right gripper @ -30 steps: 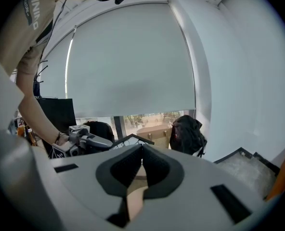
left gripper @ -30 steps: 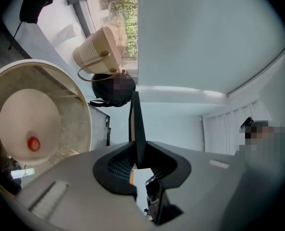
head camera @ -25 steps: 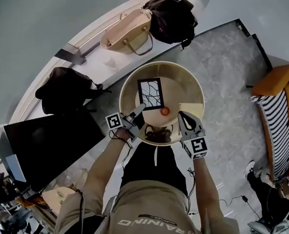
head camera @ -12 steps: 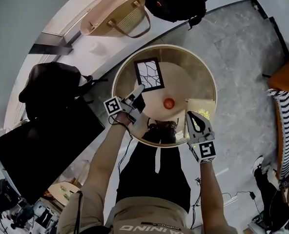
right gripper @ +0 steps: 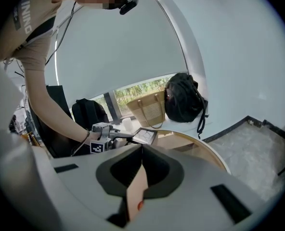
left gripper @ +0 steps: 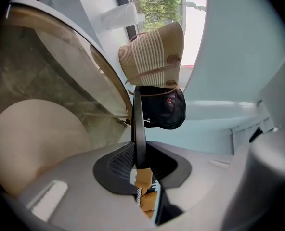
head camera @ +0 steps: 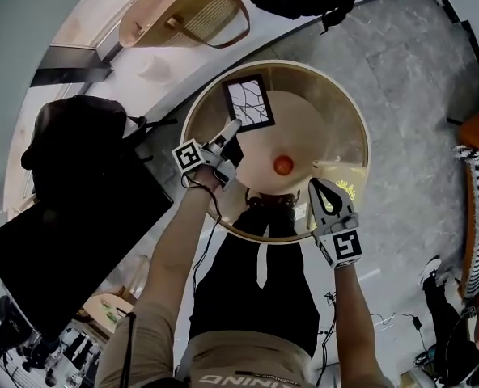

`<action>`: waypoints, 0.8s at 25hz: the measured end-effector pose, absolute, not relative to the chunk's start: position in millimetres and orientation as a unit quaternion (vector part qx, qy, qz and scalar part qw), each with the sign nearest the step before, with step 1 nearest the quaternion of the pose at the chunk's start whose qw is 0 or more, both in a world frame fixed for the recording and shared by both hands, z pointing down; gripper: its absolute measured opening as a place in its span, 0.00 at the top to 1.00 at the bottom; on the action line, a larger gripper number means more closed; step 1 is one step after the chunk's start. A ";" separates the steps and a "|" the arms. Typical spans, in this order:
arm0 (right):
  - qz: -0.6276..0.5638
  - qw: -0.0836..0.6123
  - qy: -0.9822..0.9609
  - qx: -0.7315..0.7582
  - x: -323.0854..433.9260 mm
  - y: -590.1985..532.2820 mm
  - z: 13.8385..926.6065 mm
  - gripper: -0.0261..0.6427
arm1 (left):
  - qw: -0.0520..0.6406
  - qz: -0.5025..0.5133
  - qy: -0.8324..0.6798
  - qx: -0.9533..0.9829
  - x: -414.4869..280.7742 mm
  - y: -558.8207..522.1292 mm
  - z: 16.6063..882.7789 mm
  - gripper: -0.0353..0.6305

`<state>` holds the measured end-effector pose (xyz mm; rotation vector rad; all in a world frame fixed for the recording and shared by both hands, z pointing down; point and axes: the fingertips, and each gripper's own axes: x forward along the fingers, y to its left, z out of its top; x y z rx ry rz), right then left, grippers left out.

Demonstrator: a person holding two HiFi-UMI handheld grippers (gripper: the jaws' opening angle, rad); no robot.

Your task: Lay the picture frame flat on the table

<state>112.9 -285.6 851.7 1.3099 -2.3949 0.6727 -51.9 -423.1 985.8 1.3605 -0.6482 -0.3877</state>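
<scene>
Head view: left gripper [head camera: 232,128] clamps picture frame [head camera: 248,102] edge (near table [head camera: 349,103] rim); right gripper [head camera: 320,189] seemingly closed.

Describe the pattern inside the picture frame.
Picture frame: black wavy lines on white; clearest in head view.

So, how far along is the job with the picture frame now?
Done: the left gripper has its jaws clamped on the picture frame. In hand: it holds the frame tilted over the round table. Left: lower it flat onto the tabletop and let go.
</scene>
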 end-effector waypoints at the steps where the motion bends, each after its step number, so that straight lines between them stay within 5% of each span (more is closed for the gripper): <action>1: 0.238 0.168 -0.840 0.457 112.9 -284.1 852.3 0.95 | 0.711 -0.170 -0.298 0.614 -52.6 -424.1 988.0 0.83; 11: 0.245 0.167 -0.844 0.447 115.4 -280.1 858.4 0.95 | 0.683 -0.053 -0.363 0.632 -51.8 -428.5 1011.3 0.83; 20: 0.248 0.170 -0.845 0.442 105.6 -282.3 858.8 0.95 | 0.538 0.106 -0.420 0.723 -47.1 -432.2 1001.6 0.69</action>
